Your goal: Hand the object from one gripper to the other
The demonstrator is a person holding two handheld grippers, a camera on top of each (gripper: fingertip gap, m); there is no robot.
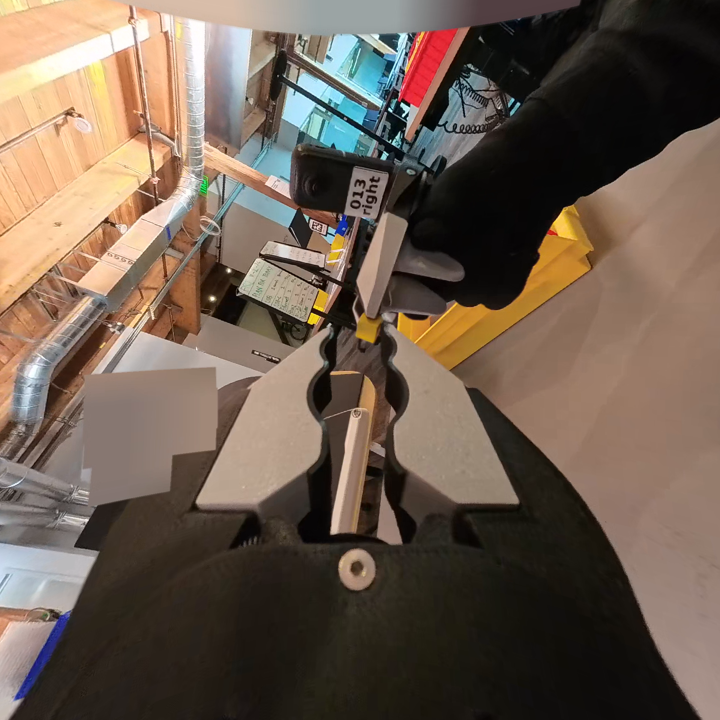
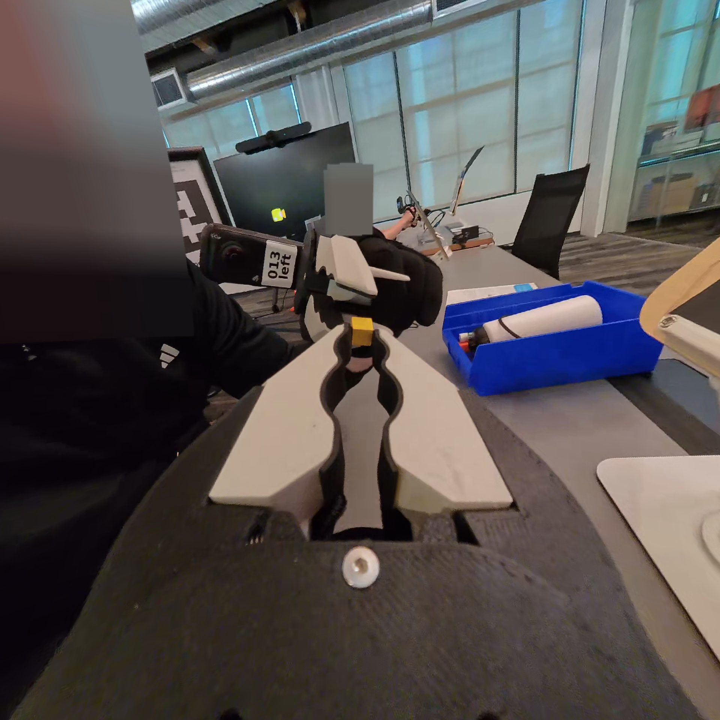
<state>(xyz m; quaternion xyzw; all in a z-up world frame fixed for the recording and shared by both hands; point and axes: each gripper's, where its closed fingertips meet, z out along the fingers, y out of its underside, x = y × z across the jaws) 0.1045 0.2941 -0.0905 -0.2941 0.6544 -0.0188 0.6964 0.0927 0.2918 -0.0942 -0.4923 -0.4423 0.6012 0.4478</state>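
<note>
The object is a small yellow block (image 1: 368, 329). In the left wrist view, the right gripper (image 1: 375, 316) comes in from above, held by a black-gloved hand, with its two grey fingers closed on the block. My left gripper (image 1: 360, 335) is open. Its fingertips stand either side of the block with a gap on the left side. In the right wrist view, the block (image 2: 361, 331) sits clamped between the right gripper's (image 2: 360, 336) tips. The left gripper (image 2: 339, 300) shows just behind it, jaws apart.
A blue bin (image 2: 553, 350) holding a white bottle sits on the grey table (image 2: 526, 420) at the right. A white pad (image 2: 670, 518) lies at the near right. Yellow bins (image 1: 506, 304) show behind the right gripper. A black chair (image 2: 545, 218) and a monitor stand farther back. The grippers are tip to tip, or close to it.
</note>
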